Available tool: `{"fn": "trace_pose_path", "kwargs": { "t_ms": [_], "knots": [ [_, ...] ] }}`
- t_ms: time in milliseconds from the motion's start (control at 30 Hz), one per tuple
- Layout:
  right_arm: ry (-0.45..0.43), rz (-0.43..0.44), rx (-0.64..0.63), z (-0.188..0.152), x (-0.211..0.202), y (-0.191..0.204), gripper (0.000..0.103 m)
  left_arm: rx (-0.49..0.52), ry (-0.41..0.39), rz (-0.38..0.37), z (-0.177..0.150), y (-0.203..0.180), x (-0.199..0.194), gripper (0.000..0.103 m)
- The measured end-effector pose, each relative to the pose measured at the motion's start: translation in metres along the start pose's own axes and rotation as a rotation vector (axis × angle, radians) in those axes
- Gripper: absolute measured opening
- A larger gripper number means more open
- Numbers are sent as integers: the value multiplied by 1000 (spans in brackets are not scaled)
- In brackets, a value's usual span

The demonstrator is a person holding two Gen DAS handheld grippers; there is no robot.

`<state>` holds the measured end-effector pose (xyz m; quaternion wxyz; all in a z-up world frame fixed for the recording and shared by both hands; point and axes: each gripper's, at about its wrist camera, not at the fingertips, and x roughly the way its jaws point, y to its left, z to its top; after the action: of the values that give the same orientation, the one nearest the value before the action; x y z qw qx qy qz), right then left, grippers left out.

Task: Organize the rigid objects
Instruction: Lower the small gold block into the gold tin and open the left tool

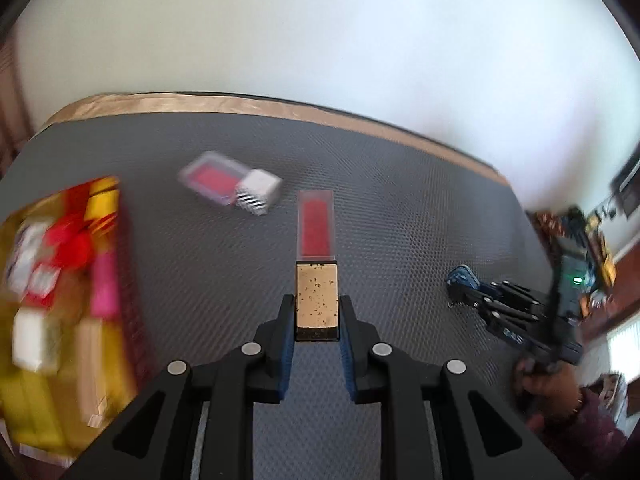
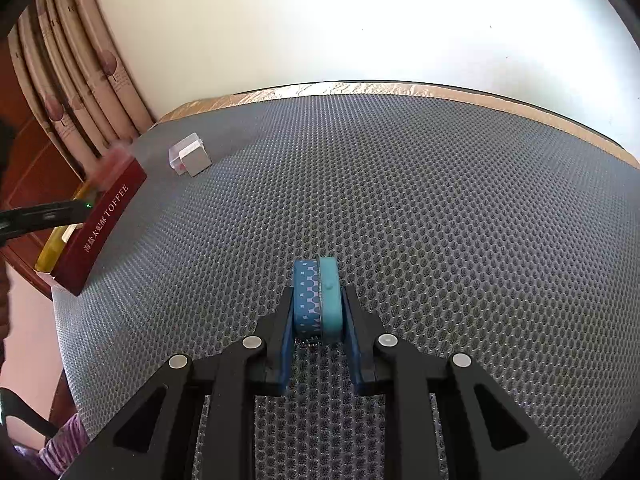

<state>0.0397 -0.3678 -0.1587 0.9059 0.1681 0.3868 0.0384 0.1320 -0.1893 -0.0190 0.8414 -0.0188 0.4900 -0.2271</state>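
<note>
Fingers of the left gripper (image 1: 317, 320) are clamped on the gold cap of a lipstick-like tube (image 1: 316, 280), whose clear red end points away over the grey mat (image 1: 400, 200). Fingers of the right gripper (image 2: 318, 312) pinch a blue tape dispenser (image 2: 319, 300), its edge low over the mat. Farther off, a small clear case with a striped cube (image 1: 256, 192) lies on the mat. At the mat's left edge sits a toffee box (image 2: 100, 236) of blurred items.
</note>
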Motion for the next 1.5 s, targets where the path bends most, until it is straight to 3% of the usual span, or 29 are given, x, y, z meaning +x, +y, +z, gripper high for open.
{"fn": "trace_pose_path", "kwargs": {
  "t_ms": [133, 300, 500, 600, 733, 867, 1067, 1200, 1500],
  "knots": [
    [1, -3, -3, 0, 0, 1, 21, -106, -41, 57, -18, 41, -43, 20],
    [5, -8, -6, -1, 1, 3, 21, -194, -43, 194, -47, 104, -78, 20],
    [7, -29, -13, -2, 4, 9, 21, -249, -36, 289, -70, 150, -83, 20],
    [8, -44, -12, -2, 5, 11, 21, -258, -47, 273, -77, 159, -78, 20],
    [13, -57, -12, -2, 7, 15, 21, -246, -70, 264, -80, 161, -79, 21],
    [21, -68, 2, 1, 9, 17, 21, -249, -72, 302, -81, 163, -80, 24],
    [43, -70, 22, 6, 12, 17, 23, -275, -121, 286, -83, 161, -106, 37],
    [55, -40, 66, 7, 12, 13, 23, -268, -179, 374, -91, 142, -128, 47],
    [68, 23, 143, 6, -2, 18, 23, -163, -164, 399, -116, 102, -121, 52]
  ]
}}
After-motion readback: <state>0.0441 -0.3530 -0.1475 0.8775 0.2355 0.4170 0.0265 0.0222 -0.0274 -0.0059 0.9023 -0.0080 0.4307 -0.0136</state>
